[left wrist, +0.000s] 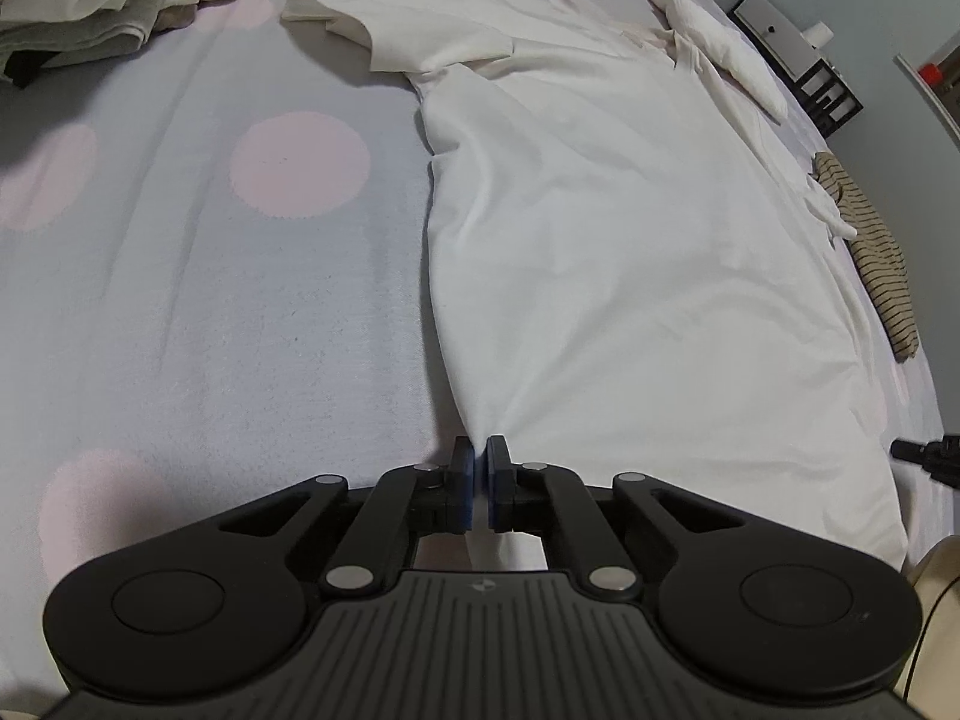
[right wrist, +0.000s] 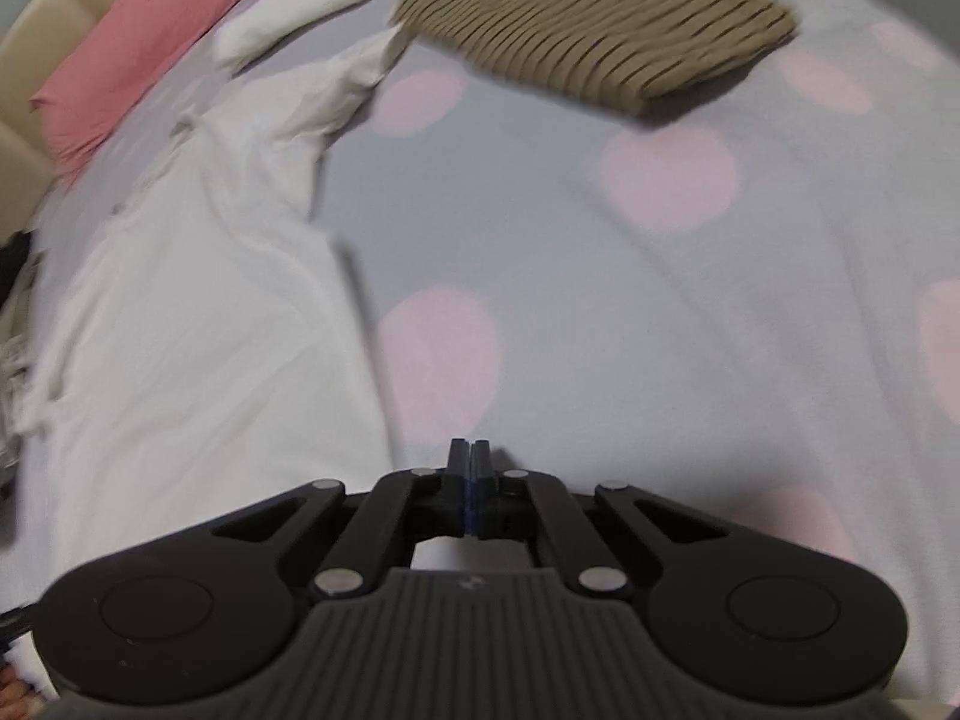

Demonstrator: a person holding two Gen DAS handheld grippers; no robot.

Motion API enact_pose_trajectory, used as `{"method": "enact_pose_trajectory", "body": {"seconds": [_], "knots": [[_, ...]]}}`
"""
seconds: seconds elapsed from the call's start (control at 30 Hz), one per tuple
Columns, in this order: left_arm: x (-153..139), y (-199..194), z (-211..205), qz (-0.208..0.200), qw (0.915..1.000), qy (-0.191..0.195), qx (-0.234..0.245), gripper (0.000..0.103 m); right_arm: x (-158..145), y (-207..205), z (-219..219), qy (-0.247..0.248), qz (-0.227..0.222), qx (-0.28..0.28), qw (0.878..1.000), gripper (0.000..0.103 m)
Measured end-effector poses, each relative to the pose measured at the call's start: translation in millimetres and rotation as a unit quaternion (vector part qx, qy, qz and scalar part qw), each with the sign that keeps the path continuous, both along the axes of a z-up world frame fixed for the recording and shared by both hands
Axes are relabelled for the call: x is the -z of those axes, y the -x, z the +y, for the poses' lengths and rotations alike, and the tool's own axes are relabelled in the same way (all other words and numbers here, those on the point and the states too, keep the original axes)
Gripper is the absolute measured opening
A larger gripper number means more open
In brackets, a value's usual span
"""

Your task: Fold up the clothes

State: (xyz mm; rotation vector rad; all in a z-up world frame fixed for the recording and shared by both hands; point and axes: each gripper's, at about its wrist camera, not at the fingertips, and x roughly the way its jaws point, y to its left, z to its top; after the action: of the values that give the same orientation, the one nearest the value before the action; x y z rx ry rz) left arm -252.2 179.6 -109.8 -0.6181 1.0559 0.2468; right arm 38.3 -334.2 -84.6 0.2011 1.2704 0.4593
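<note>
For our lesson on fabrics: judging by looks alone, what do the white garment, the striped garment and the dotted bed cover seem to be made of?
White garment: probably thin matte woven cotton; it lies in soft creases with no sheen.
Striped garment: likely a knit, tan with dark ribbed-looking stripes; the blur leaves this open.
Dotted bed cover: seemingly a towelling-like cotton, matte with a fine grainy texture.
</note>
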Motion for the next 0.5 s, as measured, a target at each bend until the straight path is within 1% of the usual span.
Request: {"method": "enact_pose_trajectory", "body": {"seconds": [0.03, 0.07, 0.1, 0.13, 0.17, 0.23, 0.3, 0.33, 0.37, 0.4, 0.43, 0.47, 0.5], "knots": [[0, 0, 0, 0.001, 1.0, 0.0, 0.0, 0.003, 2, 1, 3, -0.017, 0.019, -0.019, 0.999, 0.005], [1, -1, -1, 0.005, 1.0, -0.001, 0.005, 0.004, 2, 4, 8, -0.022, 0.03, -0.036, 0.999, 0.014], [3, -2, -2, 0.01, 0.9999, -0.002, 0.011, 0.006, 2, 6, 14, -0.014, 0.033, -0.053, 0.998, 0.02], [4, -3, -3, 0.016, 0.9997, -0.002, 0.017, 0.007, 4, 8, 20, -0.004, 0.036, -0.066, 0.997, 0.034], [6, -4, -4, 0.02, 0.9996, -0.002, 0.021, 0.009, 5, 9, 24, 0.004, 0.041, -0.076, 0.996, 0.038], [7, -5, -4, 0.021, 0.9995, -0.002, 0.025, 0.01, 9, 8, 27, 0.006, 0.051, -0.079, 0.996, 0.038], [7, -5, -5, 0.02, 0.9994, -0.002, 0.028, 0.012, 10, 7, 27, 0.002, 0.053, -0.079, 0.995, 0.037], [7, -6, -6, 0.02, 0.9993, -0.003, 0.031, 0.012, 11, 7, 28, 0.005, 0.053, -0.08, 0.995, 0.035], [7, -6, -8, 0.021, 0.9992, -0.005, 0.035, 0.012, 12, 7, 30, 0.009, 0.051, -0.083, 0.995, 0.027], [7, -6, -9, 0.021, 0.999, -0.009, 0.039, 0.012, 11, 8, 33, 0.017, 0.045, -0.089, 0.995, 0.021], [7, -7, -11, 0.02, 0.9988, -0.012, 0.044, 0.012, 11, 9, 36, 0.021, 0.039, -0.097, 0.994, 0.008], [7, -8, -13, 0.021, 0.9985, -0.015, 0.048, 0.012, 10, 11, 39, 0.017, 0.035, -0.111, 0.993, 0.001], [7, -8, -15, 0.021, 0.9983, -0.02, 0.052, 0.012, 11, 11, 41, 0.014, 0.032, -0.12, 0.992, 0.001]]}}
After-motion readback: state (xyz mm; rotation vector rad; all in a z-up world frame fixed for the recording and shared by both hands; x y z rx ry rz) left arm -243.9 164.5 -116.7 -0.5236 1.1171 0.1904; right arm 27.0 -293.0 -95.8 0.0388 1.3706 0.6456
